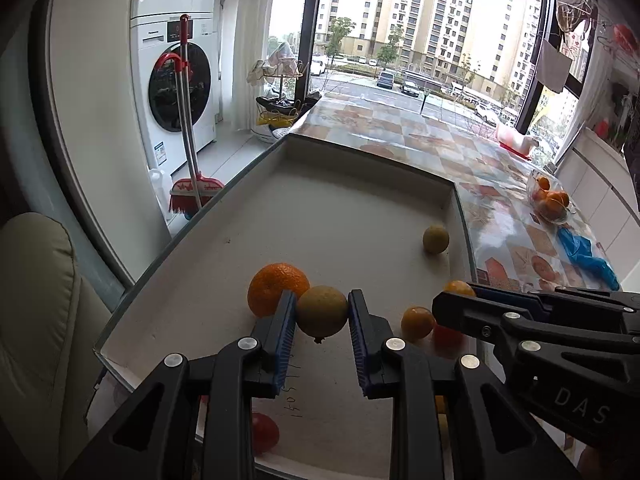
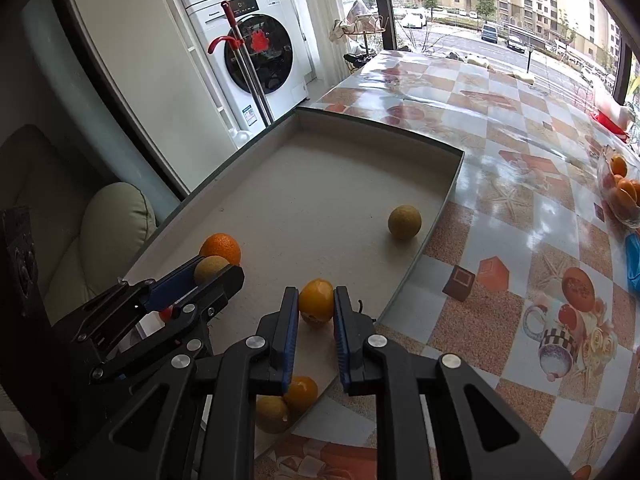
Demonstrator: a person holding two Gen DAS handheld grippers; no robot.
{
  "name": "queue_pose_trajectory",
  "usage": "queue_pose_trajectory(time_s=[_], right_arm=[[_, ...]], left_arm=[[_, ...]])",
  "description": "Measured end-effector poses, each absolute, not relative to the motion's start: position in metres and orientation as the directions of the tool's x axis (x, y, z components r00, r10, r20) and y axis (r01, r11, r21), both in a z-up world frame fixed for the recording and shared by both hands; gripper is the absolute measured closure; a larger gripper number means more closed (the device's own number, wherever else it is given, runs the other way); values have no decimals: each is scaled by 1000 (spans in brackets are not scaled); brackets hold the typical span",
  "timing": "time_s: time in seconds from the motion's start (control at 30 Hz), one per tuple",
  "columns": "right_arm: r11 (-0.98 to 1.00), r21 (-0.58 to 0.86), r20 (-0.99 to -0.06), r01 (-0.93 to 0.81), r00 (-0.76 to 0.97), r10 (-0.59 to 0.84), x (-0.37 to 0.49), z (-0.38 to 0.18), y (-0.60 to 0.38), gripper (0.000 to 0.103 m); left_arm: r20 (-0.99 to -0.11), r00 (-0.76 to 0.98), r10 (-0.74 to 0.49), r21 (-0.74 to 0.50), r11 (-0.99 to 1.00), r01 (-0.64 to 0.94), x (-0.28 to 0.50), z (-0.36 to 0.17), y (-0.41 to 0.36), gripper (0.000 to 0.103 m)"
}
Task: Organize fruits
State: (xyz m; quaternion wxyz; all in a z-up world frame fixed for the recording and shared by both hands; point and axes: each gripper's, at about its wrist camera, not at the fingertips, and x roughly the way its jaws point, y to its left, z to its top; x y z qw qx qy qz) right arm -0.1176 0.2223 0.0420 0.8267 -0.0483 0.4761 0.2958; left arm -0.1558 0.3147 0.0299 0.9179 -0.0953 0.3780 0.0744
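Nearest to us are two grippers. Our left gripper (image 1: 322, 312) is clamped on one brownish-green fruit (image 1: 322, 311), and our right gripper (image 2: 316, 300) is clamped on one small yellow-orange fruit (image 2: 316, 298); both are held low over the near end of the one white tray (image 1: 280, 152). From largest to smallest in the tray we count one big orange (image 1: 276, 286) at ten o'clock of the left grip, just beside the held fruit, and one loose green fruit (image 1: 435, 239) at two o'clock by the right wall. One red fruit (image 1: 264, 432) lies near the tray's near edge. One bowl of oranges (image 1: 550, 198) stands far away at three o'clock on the table (image 1: 420, 132).
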Motion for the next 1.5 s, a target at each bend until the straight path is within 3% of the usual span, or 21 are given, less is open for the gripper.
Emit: queue_pose_trajectory(time_s=[0.1, 0.23, 0.27, 0.33, 0.37, 0.4, 0.43, 0.47, 0.6, 0.63, 0.67, 0.73, 1.5], right_arm=[[825, 204, -826, -526, 360, 433, -114, 40, 222, 83], [837, 204, -832, -508, 361, 422, -111, 41, 217, 70], [840, 202, -831, -503, 365, 419, -111, 41, 214, 67], [843, 221, -825, -490, 367, 430, -110, 44, 207, 66], [846, 230, -824, -480, 366, 432, -109, 45, 204, 57], [850, 235, -823, -472, 368, 432, -107, 46, 202, 47], [851, 239, -820, -468, 372, 435, -107, 48, 199, 26], [849, 243, -814, -469, 378, 441, -107, 50, 198, 18], [848, 231, -820, -476, 374, 433, -109, 53, 199, 17], [847, 234, -819, -477, 373, 437, -110, 54, 199, 15], [851, 237, -818, -468, 377, 435, -110, 56, 196, 12], [862, 219, -824, -457, 386, 414, -110, 58, 193, 0], [890, 182, -876, -417, 342, 339, -122, 53, 173, 0]], left_arm=[[-709, 703, 56, -130, 969, -209, -155, 30, 317, 75], [-713, 698, 63, -121, 970, -210, -155, 31, 318, 71], [-713, 697, 75, -114, 969, -221, -155, 32, 319, 67], [-717, 681, 147, -85, 952, -295, -157, 32, 326, 24], [-714, 682, 157, -98, 942, -320, -159, 32, 331, 19], [-711, 690, 137, -133, 937, -323, -161, 32, 337, 18], [-714, 690, 116, -162, 932, -325, -162, 32, 341, 18], [-722, 684, 104, -176, 928, -327, -162, 31, 344, 18], [-730, 671, 130, -134, 936, -327, -163, 33, 339, 17], [-728, 671, 141, -123, 936, -330, -164, 34, 338, 5], [-727, 668, 161, -109, 933, -343, -164, 35, 338, 0], [-711, 686, 154, -120, 935, -334, -169, 38, 339, 0], [-777, 607, 168, -10, 960, -278, -182, 45, 308, 0]])
